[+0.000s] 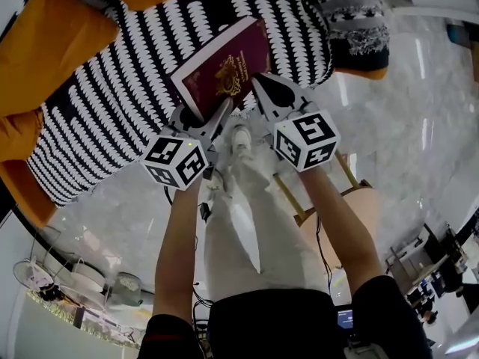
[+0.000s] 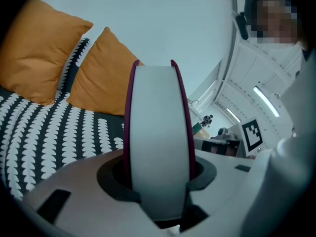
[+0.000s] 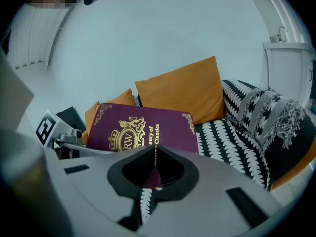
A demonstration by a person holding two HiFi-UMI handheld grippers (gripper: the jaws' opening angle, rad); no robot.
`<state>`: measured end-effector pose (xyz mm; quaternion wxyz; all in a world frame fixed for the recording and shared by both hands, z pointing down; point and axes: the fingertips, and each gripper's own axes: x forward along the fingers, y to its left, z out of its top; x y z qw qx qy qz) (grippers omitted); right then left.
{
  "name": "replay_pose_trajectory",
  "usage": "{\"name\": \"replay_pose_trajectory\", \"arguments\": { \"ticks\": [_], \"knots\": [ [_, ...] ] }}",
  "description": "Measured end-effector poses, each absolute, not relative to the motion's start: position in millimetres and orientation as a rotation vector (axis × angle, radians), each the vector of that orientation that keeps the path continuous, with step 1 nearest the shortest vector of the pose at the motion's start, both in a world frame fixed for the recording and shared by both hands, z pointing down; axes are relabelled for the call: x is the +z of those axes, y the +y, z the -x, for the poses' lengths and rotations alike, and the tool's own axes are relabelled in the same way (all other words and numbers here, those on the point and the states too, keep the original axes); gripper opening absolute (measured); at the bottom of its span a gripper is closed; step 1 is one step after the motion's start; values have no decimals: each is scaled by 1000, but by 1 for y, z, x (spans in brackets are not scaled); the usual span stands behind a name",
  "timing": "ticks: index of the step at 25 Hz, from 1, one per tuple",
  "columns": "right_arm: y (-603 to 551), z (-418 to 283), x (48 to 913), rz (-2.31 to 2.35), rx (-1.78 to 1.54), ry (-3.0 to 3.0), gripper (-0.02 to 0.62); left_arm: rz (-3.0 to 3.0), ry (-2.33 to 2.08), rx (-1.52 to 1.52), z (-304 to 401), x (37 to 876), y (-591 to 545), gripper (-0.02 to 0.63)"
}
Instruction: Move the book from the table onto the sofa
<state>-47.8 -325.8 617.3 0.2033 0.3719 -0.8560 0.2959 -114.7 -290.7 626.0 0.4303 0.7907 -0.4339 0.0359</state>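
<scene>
Head view showed the patterned sofa (image 1: 112, 103) spread directly beneath the maroon book (image 1: 224, 66), whose long axis ran away from me. My left gripper (image 1: 215, 120) clamped its page block across both covers. My right gripper (image 1: 263, 87), jaws closed together, sat just beside its near corner.

Living-room corner set up inside a larger white hall. Furnishings: one sofa (image 1: 112, 111) in a black-and-white patterned cover, orange cushions (image 3: 185, 90) along its back, a grey fringed throw (image 3: 276, 112) at one end, a wooden stool (image 1: 352, 208) on a glossy marble-look floor (image 1: 404, 111). Beyond: long strip lights (image 2: 266, 100) overhead and desks (image 2: 217, 144) with equipment, suggesting an office or lab rather than a home.
</scene>
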Motion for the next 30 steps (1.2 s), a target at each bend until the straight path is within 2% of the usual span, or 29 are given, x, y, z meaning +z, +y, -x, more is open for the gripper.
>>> {"name": "replay_pose_trajectory", "arguments": {
  "ticks": [5, 14, 21, 30],
  "knots": [
    [-319, 16, 663, -1040, 873, -2359, 23, -1944, -1054, 119, 82, 672, -286, 215],
    [-304, 44, 641, -1010, 851, -2322, 23, -1916, -1056, 81, 112, 650, -281, 215],
    [-302, -2, 651, -1028, 885, -2295, 23, -1891, -1039, 78, 68, 665, -294, 215],
    [-302, 24, 673, -961, 889, -2285, 23, -1877, -1029, 84, 81, 687, -317, 216]
  ]
}}
